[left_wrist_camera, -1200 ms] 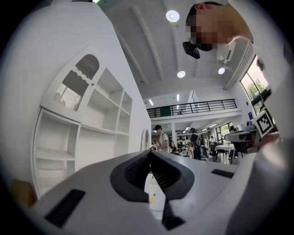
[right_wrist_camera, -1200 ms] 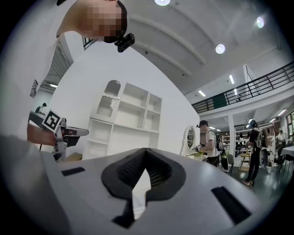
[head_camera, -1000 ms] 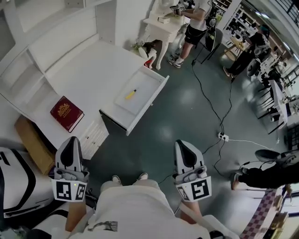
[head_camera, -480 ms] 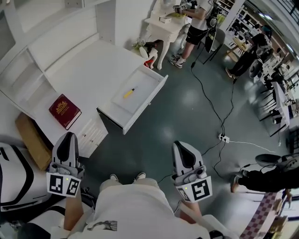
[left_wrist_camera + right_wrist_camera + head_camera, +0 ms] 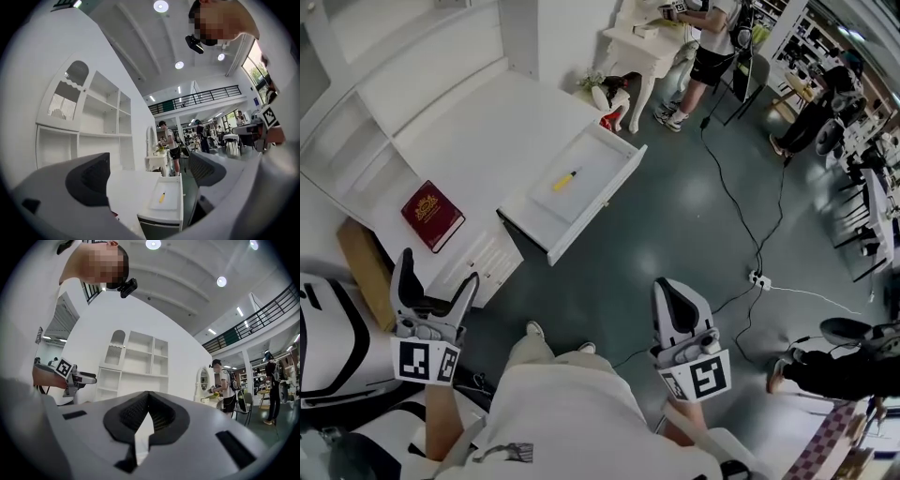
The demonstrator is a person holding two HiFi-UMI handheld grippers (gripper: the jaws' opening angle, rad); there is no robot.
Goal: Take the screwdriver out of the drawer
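A yellow screwdriver (image 5: 566,179) lies inside the pulled-out white drawer (image 5: 602,208) of the desk, well ahead of both grippers. It also shows small and far off in the left gripper view, as the screwdriver (image 5: 161,197) in the drawer (image 5: 164,216). My left gripper (image 5: 438,272) hangs low on the left near the desk's corner. Its jaws are opening, spread wide with nothing between them (image 5: 149,176). My right gripper (image 5: 671,287) is over the floor to the right, shut and empty (image 5: 147,400). Both point level.
A red book (image 5: 433,215) lies on the white desk (image 5: 478,131), with white shelving behind. A cardboard box (image 5: 364,277) sits at the left. A black cable (image 5: 739,211) and power strip (image 5: 759,278) cross the floor. People stand by a small white table (image 5: 639,39).
The left gripper's jaws, shut in both earlier frames, now stand wide apart. Both grippers have shifted a little; the right one stays shut.
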